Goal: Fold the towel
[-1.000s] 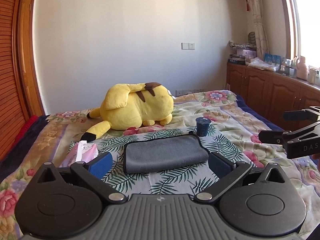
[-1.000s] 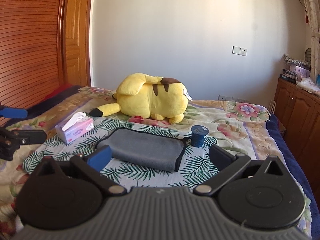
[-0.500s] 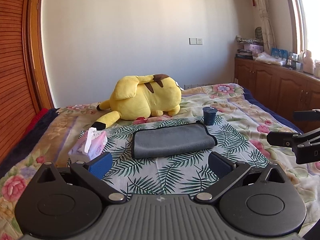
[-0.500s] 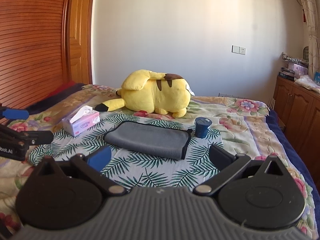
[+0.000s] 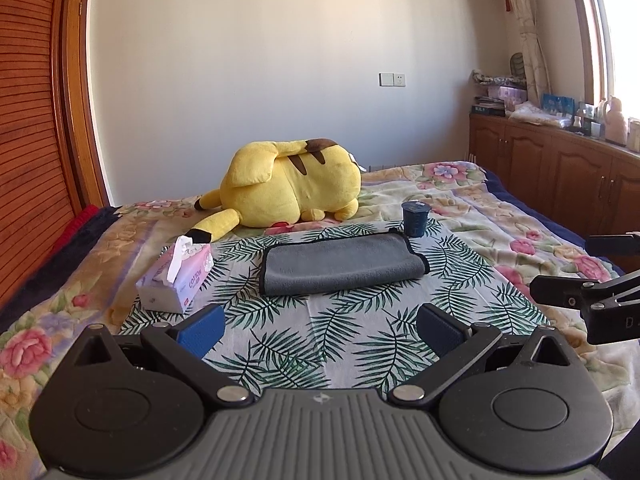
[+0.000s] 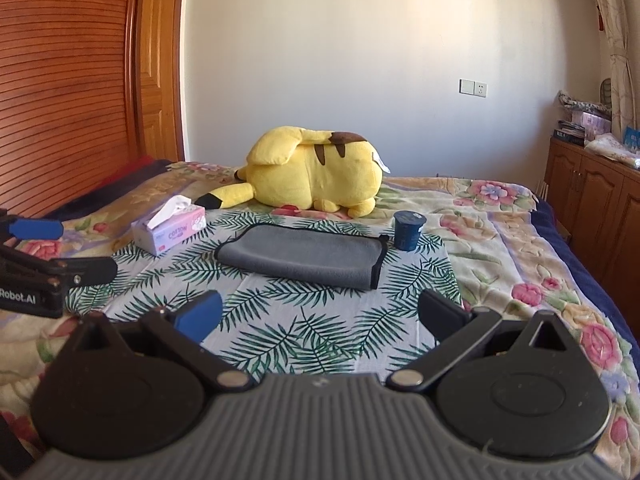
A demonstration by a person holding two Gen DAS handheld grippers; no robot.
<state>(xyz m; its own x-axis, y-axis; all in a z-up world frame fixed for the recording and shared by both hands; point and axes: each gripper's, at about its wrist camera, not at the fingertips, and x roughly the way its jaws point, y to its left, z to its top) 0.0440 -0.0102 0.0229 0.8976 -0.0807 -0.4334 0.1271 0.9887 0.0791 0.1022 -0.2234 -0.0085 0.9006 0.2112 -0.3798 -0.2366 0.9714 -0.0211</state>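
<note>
A grey towel (image 5: 340,266) with a black hem lies folded into a flat rectangle on the leaf-print cloth (image 5: 320,332) on the bed; it also shows in the right wrist view (image 6: 304,256). My left gripper (image 5: 320,326) is open and empty, well short of the towel. My right gripper (image 6: 318,314) is open and empty, also short of the towel. The right gripper's fingers (image 5: 568,290) show at the right edge of the left wrist view. The left gripper's fingers (image 6: 80,270) show at the left edge of the right wrist view.
A yellow plush toy (image 5: 288,188) lies behind the towel. A dark blue cup (image 5: 416,220) stands at the towel's far right corner. A pink tissue box (image 5: 176,278) sits to the left. A wooden wardrobe (image 6: 72,80) is on the left, wooden cabinets (image 5: 560,176) on the right.
Both grippers have drawn back from the towel, which now looks smaller and farther away. Both stay open and empty. The towel has not moved.
</note>
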